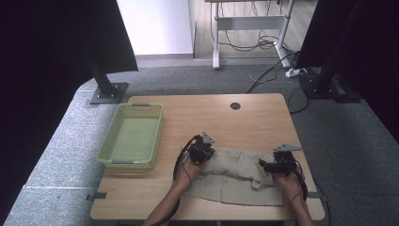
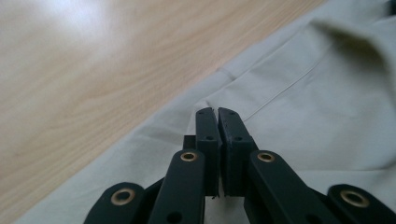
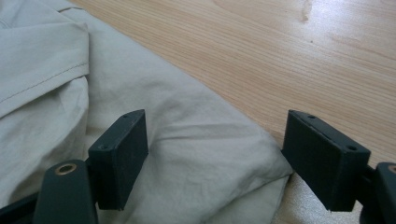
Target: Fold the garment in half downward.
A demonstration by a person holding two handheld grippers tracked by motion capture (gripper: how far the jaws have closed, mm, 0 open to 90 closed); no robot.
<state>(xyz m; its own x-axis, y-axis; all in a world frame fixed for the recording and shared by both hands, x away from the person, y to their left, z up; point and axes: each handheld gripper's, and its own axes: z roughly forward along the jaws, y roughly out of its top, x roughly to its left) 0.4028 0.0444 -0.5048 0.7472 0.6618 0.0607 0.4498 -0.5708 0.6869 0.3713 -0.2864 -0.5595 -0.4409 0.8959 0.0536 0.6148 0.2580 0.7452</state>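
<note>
A beige garment (image 1: pixel 235 175) lies crumpled on the near half of the wooden table (image 1: pixel 211 115). My left gripper (image 1: pixel 203 149) is at its far left corner. In the left gripper view the jaws (image 2: pixel 217 112) are pressed together at a hem of the garment (image 2: pixel 303 93), and a thin ridge of cloth runs up into their tips. My right gripper (image 1: pixel 272 165) is at the garment's right end. Its jaws (image 3: pixel 217 122) stand wide apart on either side of a rounded fold of the garment (image 3: pixel 187 154) and do not press on it.
A light green plastic basket (image 1: pixel 123 164) with nothing in it stands at the table's left side. A round cable hole (image 1: pixel 235 106) sits near the far edge. The person's forearms (image 1: pixel 169 197) come in from the near edge. Black stand feet and cables lie on the floor beyond.
</note>
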